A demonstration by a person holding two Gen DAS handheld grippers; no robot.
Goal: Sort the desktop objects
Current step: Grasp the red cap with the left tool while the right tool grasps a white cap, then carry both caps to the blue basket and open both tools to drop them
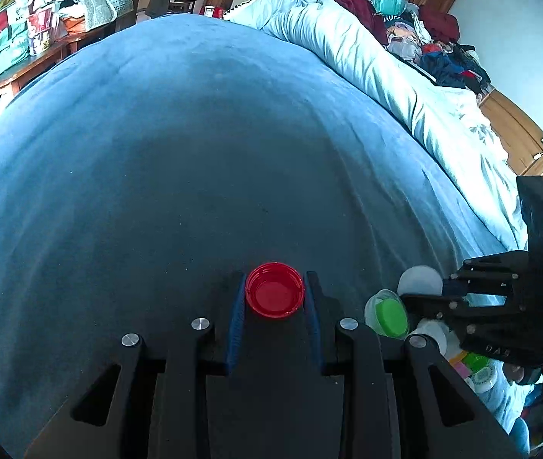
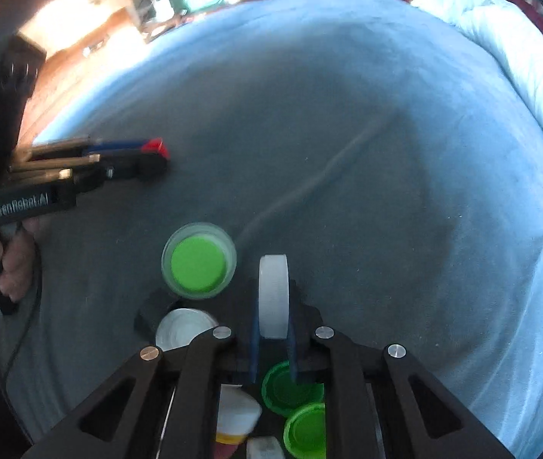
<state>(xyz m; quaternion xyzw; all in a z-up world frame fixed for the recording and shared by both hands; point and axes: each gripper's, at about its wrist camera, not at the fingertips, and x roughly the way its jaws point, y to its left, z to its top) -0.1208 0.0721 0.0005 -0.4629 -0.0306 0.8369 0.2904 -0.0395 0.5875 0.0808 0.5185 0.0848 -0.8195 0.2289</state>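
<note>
Two light, stiff, slippery caps sit pinched: the left gripper [image 1: 274, 295] clamps a red cap [image 1: 274, 294] across its rim, the right gripper [image 2: 273, 306] a white cap [image 2: 273, 296] edgewise.

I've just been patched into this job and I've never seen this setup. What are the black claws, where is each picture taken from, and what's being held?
There is no robot here: a person's hand works a handheld two-finger gripper, one in each hand. Each picture comes from a fisheye camera mounted on a gripper, looking forward along its fingers.

The left wrist view shows the left gripper shut on a red cap, open side up, over a blue blanket on a bed.

The right wrist view shows the right gripper shut on a white cap held on edge. Beside it lies a green cap nested in a clear lid, with a pile of green and white caps below the fingers.
</note>
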